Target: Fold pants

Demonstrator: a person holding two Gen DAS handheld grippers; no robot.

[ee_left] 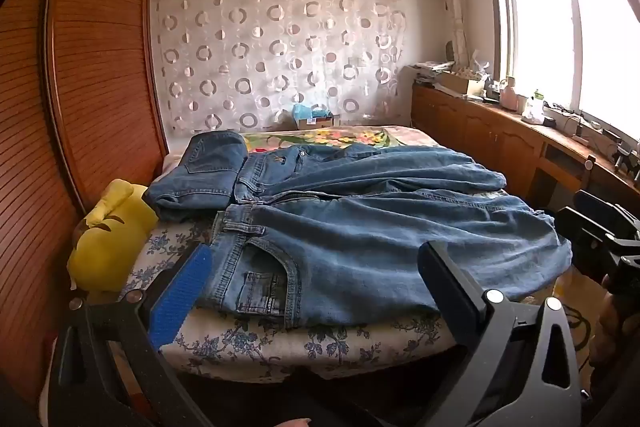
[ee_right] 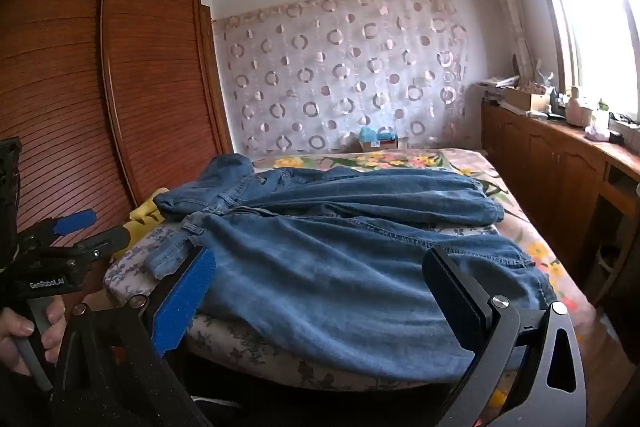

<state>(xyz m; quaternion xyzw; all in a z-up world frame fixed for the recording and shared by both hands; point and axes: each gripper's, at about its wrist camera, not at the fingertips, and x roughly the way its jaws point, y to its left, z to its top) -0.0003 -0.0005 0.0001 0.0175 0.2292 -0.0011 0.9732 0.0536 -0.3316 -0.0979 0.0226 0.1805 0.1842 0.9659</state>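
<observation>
While both tools hang short of the bed's near edge, the blue denim jeans [ee_left: 360, 235] lie spread across the bed [ee_left: 280, 343], waistband toward the wardrobe side and legs running toward the window side. Their fabric is mid-blue, softly faded, with stitched seams, belt loops and a curved front pocket near the left tool [ee_left: 316, 279], whose jaws stand wide with nothing between them; one finger carries a ribbed blue pad [ee_left: 182, 297], the other is plain black. Beyond this pair lie a second pair of jeans [ee_left: 360, 163], rumpled, and a folded stack of denim [ee_left: 200, 171] at the far left. In the right wrist view the right tool [ee_right: 320, 291] is likewise spread wide and empty, framing the jeans' leg, while a hand [ee_right: 24, 331] grips the left tool's handle at the left edge. Covering the bed is a quilted sheet printed with blue-grey flowers, and farther back a brighter floral cover [ee_right: 400, 159]. Soft and yellow, a plush toy [ee_left: 108, 239] sits between bed and slatted wooden wardrobe [ee_left: 100, 67]. At the bed's head a small cardboard box [ee_left: 316, 121] holds something pale blue.
</observation>
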